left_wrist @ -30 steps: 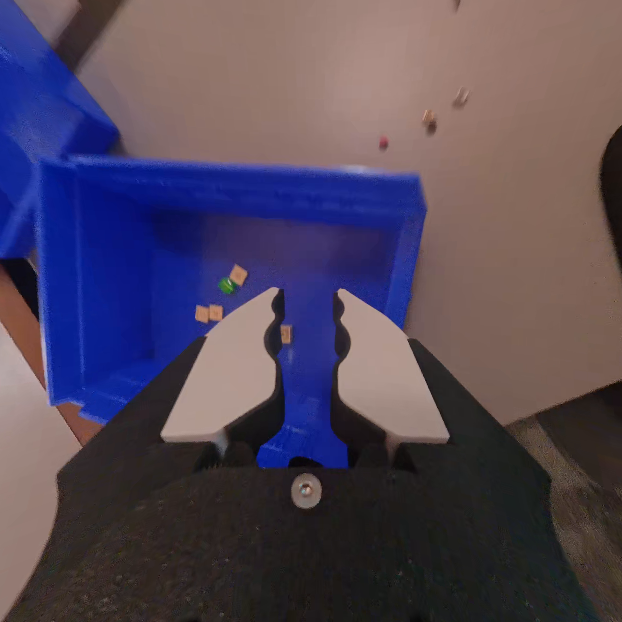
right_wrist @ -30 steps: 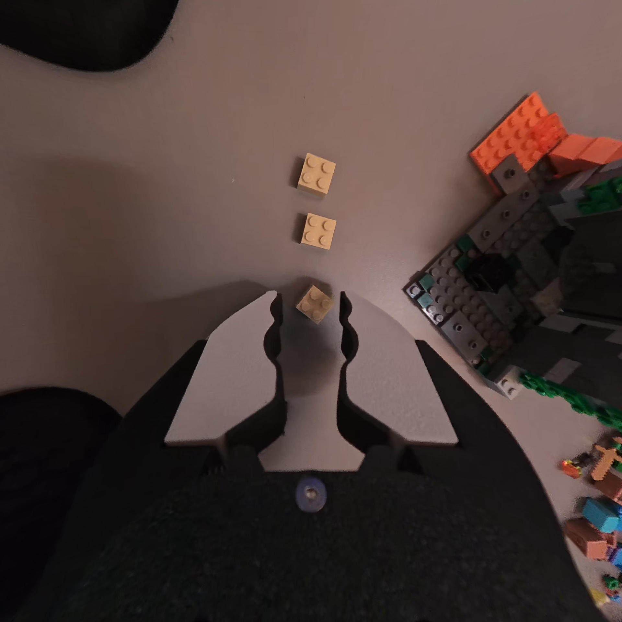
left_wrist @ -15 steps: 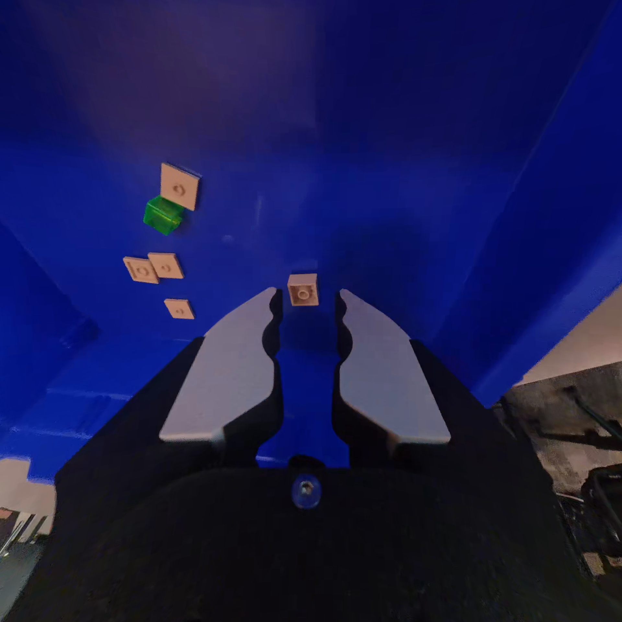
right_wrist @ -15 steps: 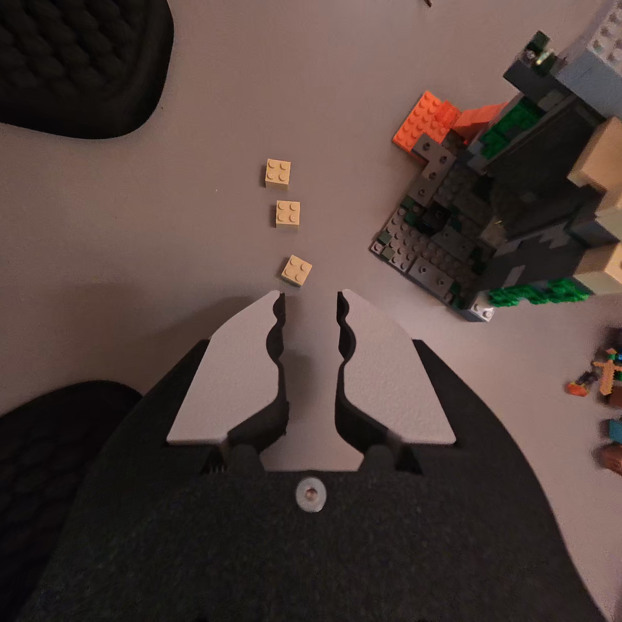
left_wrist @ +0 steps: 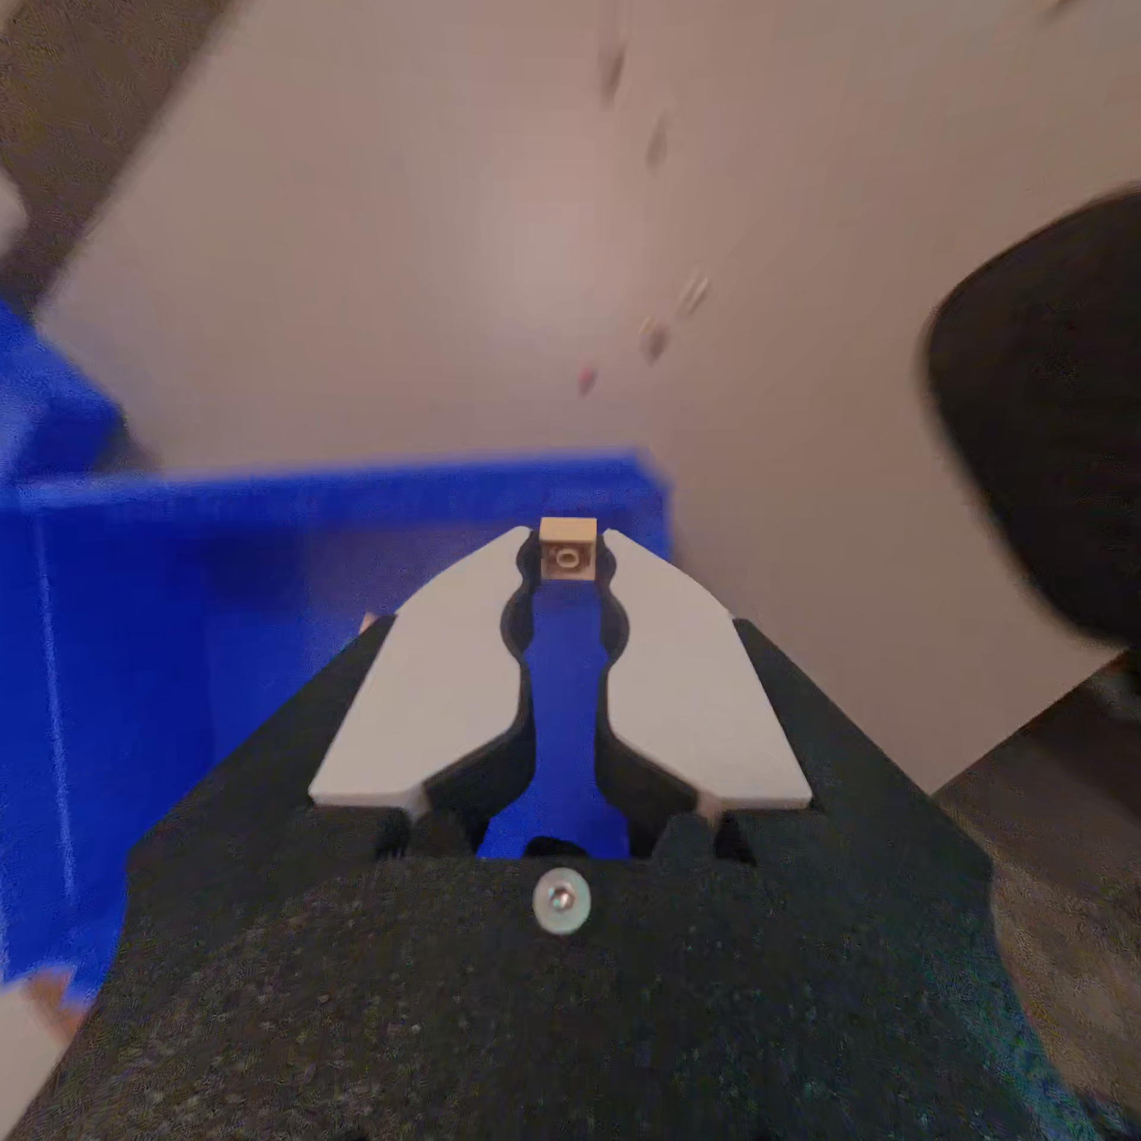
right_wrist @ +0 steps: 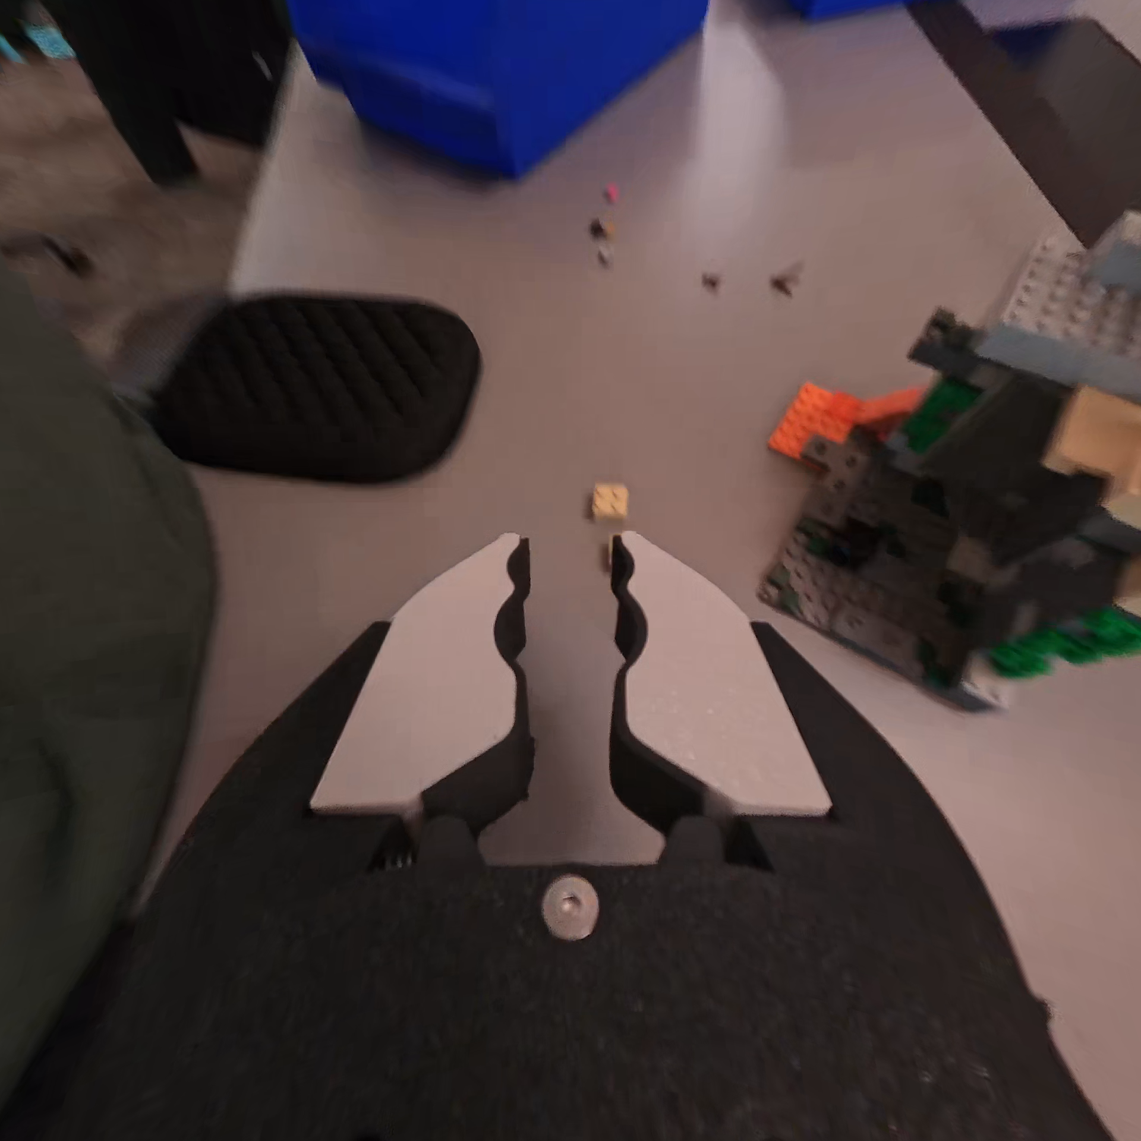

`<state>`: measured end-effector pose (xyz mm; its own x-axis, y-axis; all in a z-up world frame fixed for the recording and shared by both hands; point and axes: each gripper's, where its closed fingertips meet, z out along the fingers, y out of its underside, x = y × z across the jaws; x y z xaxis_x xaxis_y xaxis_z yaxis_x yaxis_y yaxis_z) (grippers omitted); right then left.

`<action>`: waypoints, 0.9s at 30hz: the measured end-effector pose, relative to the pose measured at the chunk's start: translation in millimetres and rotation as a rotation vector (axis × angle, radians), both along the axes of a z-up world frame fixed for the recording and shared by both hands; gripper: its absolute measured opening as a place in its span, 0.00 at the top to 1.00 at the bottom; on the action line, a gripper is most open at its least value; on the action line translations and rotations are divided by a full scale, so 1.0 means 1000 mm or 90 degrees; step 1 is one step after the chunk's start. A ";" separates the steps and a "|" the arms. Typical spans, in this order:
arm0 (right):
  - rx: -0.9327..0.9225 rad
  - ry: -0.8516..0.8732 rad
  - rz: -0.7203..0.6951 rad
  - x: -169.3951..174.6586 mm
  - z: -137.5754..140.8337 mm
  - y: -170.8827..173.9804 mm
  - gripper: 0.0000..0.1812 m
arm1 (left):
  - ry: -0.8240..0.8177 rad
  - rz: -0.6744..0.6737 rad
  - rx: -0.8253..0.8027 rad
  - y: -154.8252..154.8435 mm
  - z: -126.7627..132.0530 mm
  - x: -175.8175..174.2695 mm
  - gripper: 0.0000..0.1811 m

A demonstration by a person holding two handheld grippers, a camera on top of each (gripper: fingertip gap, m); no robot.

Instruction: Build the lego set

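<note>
Lego brick (left_wrist: 568, 551), small and tan, now sits pinched between the tips of my left gripper (left_wrist: 568, 538), lifted clear of the blue bin (left_wrist: 247, 593) it lay in half a second ago, so the pick succeeded. My right gripper (right_wrist: 569, 546) has pulled back from the tan bricks (right_wrist: 610, 500), jaws narrowly parted, holding nothing. Beyond lie the grey tabletop (right_wrist: 617, 370) and the half-built set (right_wrist: 963, 525); blur probably hides smaller pieces.
</note>
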<state>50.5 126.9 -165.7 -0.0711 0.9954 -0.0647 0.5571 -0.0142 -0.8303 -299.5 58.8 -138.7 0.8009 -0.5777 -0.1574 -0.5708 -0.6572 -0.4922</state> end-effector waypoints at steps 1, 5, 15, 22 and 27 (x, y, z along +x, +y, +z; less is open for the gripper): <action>-0.025 0.032 0.005 -0.008 0.007 -0.005 0.86 | -0.052 -0.031 0.051 0.003 0.017 0.028 0.91; 0.010 0.141 0.022 -0.039 0.036 -0.021 0.85 | -0.285 -0.153 0.195 0.007 0.071 0.137 0.91; -0.425 0.292 0.027 -0.066 0.095 -0.050 0.83 | -0.490 -0.362 0.373 0.019 0.077 0.281 0.91; -0.664 0.299 -0.004 -0.056 0.089 -0.047 0.88 | -0.357 -0.394 0.478 0.032 0.060 0.311 0.91; -0.608 0.246 -0.015 -0.047 0.074 -0.040 0.91 | -0.333 -0.396 0.466 0.035 0.047 0.316 0.91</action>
